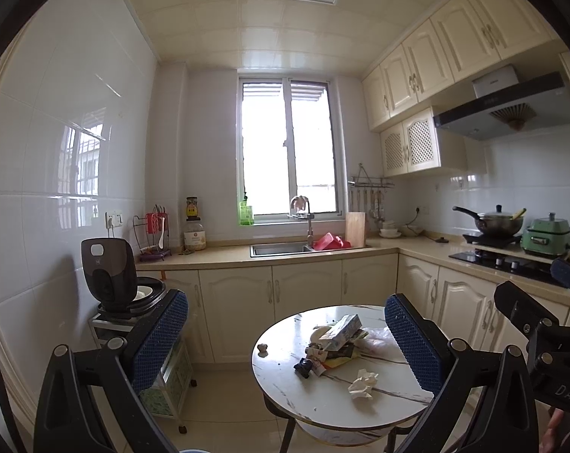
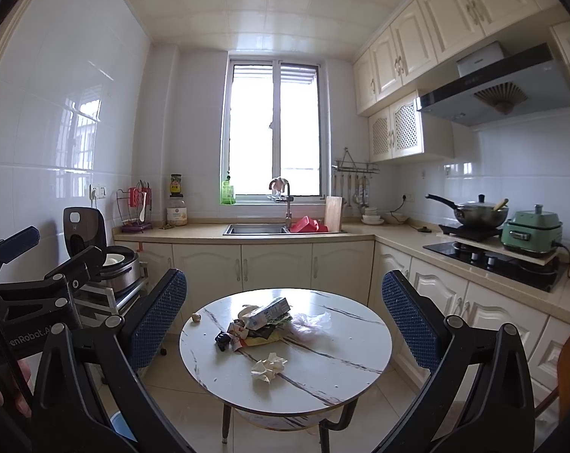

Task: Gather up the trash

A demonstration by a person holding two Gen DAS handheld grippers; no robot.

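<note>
A round white marble-look table (image 1: 322,404) (image 2: 337,381) holds a heap of trash: a carton (image 1: 341,332) (image 2: 269,313) on wrappers, a thin plastic bag (image 1: 375,339) (image 2: 311,322), a small dark lump (image 1: 303,368) (image 2: 222,339), a crumpled tissue (image 1: 363,383) (image 2: 268,367) and a small brown piece (image 1: 262,349) (image 2: 196,317). My left gripper (image 1: 286,343) is open and empty, held back from the table. My right gripper (image 2: 285,321) is open and empty, also back from the table. Each gripper shows at the edge of the other's view.
A rice cooker (image 1: 113,275) stands open on a small cart (image 1: 171,381) left of the table. Kitchen counter with sink (image 1: 281,249) runs behind; stove with wok (image 2: 477,215) and green cooker (image 2: 532,232) at right. A blue container rim (image 2: 120,424) sits on the floor at lower left.
</note>
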